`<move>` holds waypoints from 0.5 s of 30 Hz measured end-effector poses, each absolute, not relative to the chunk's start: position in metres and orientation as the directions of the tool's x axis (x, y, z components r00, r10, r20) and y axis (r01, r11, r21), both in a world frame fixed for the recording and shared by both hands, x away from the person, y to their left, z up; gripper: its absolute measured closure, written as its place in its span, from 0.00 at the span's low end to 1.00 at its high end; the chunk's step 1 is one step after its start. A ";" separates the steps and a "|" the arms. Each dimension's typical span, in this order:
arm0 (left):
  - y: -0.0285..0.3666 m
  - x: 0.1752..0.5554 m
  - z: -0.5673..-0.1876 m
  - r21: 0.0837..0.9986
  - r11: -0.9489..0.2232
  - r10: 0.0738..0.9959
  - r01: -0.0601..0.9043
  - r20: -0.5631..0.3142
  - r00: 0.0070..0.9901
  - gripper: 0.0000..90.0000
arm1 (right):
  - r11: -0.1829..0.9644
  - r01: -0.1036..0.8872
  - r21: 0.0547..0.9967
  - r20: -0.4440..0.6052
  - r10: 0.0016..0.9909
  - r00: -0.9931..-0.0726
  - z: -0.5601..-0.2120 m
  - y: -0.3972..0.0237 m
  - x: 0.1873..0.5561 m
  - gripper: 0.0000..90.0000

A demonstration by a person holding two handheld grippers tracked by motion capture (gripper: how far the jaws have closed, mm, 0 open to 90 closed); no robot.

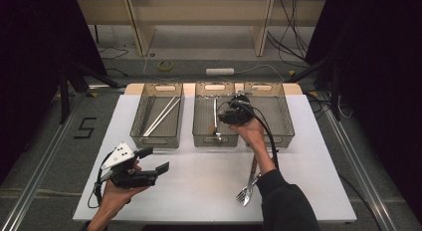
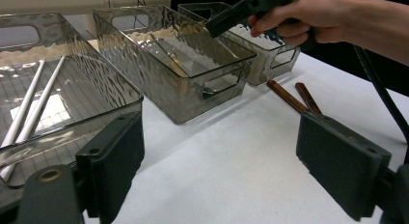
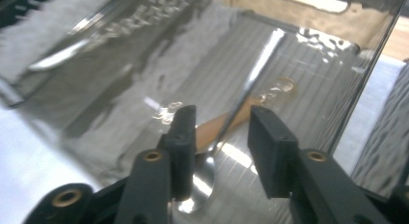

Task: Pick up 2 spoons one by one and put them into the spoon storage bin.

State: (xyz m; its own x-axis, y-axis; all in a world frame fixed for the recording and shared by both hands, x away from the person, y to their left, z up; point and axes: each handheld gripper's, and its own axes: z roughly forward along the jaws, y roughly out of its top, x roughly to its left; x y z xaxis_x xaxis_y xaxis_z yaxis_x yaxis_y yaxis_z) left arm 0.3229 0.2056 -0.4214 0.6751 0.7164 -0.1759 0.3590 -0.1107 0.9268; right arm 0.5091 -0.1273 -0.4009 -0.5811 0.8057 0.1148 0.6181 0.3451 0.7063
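My right claw (image 3: 219, 137), jaws part-open and empty, hangs over the spoon (image 3: 226, 137) lying in the middle bin (image 1: 215, 136). Risk: lowering clips the spoon. Left claw (image 1: 154, 159) wide, idle near the desk's front-left corner.

Three smoky grey see-through bins (image 1: 157, 116) are sitting on the white table (image 1: 199, 191), their walls showing a rippled texture and their floors fine ribbing. Two white sticks (image 1: 161, 115) are lying in the bin at upper left. In the middle bin (image 1: 215, 122), a shiny silver spoon (image 3: 226, 137) is glinting beside a tan wooden handle (image 3: 217, 127). Both grippers, left (image 1: 157, 160) and right (image 1: 234, 113), are showing black jaws; the left one is carrying a pale grey plate with dark dots. Lower right, silver forks (image 1: 245, 193) with reddish-brown handles (image 2: 289, 96) are gleaming.
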 end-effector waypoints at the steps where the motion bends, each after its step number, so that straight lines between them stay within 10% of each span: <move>1: 0.206 0.323 -0.421 0.927 -0.110 0.717 0.359 -0.176 0.675 0.19 | 0.341 0.610 0.715 0.125 0.796 -0.592 -0.399 -0.130 0.505 0.67; 15: 0.204 0.324 -0.422 0.926 -0.114 0.722 0.360 -0.172 0.670 0.19 | 0.370 0.549 0.750 0.130 0.731 -0.670 -0.400 -0.163 0.448 0.42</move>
